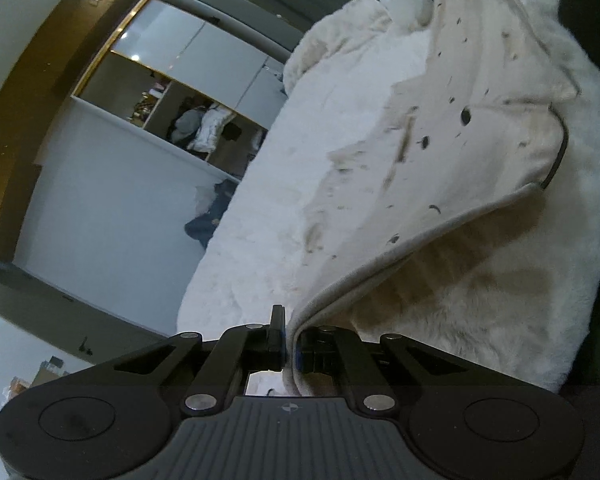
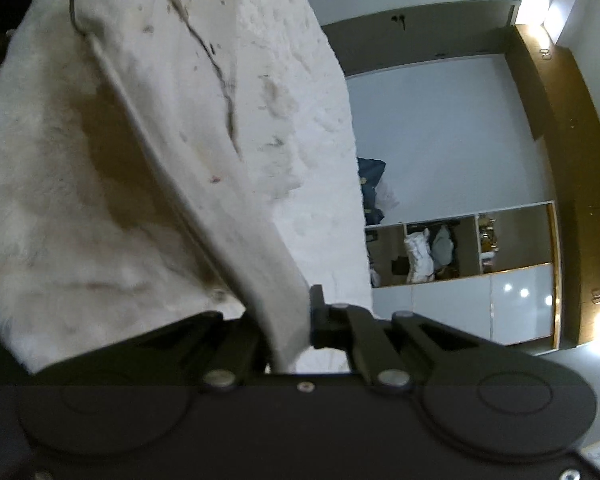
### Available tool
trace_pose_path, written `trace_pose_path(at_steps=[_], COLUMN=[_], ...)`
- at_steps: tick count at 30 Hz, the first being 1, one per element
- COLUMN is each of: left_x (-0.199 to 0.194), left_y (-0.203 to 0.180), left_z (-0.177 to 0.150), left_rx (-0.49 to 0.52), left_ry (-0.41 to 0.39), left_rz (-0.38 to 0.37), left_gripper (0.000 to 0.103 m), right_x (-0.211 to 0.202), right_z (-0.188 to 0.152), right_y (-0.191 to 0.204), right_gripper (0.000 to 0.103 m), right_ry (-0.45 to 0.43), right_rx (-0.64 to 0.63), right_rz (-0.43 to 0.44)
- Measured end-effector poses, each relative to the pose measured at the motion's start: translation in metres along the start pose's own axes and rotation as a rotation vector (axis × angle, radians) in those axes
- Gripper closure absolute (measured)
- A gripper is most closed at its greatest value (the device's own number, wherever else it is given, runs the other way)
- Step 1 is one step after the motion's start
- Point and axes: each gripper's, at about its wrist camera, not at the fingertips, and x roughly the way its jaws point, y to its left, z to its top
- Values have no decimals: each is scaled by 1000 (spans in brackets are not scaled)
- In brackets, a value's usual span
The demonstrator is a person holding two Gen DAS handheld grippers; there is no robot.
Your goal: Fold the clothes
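Because both grippers pinch its hem, the cream speckled garment (image 1: 480, 120) hangs lifted over the white fluffy bed (image 1: 268, 208). The left gripper (image 1: 288, 344) has its fingers clenched on the hem's edge; the right gripper (image 2: 290, 320) likewise grasps it. It looks soft, thick and likely weighty, so gripping the bound edge seems wise. At ten o'clock in the left view stands a wardrobe (image 1: 172, 92).

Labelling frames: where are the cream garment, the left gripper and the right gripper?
cream garment (image 1: 480, 128), left wrist view, speckled panel.
left gripper (image 1: 289, 344), left wrist view, between fingertips.
right gripper (image 2: 288, 320), right wrist view, between fingertips.
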Motion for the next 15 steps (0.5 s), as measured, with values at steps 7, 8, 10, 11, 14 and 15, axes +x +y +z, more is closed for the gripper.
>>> trace_pose_path(at_steps=[7,8,10,11,14,15], left_x=[-14,-16,-6,4,33,49], left_y=[10,11,21,28,50,62], left_z=[-1,-1,1,2,6,8], left_rx=[-23,-26,-21,-15,6,24], left_ry=[15,17,15,11,1,-5], left_rz=[-31,-35,-41,-44,-50,-48], left_gripper=[100,100,100,100,100,100], right_x=[20,27,36,45,79,91], right_z=[-9,-9,-7,-6,-4,-3], right_y=[19,20,14,4,-27,-36], right_gripper=[103,103,103,103,103,103], right_ry=[27,29,23,19,19,17], right_rx=[23,17,30,46,73,76], right_rz=[139,151,163,164,159,157])
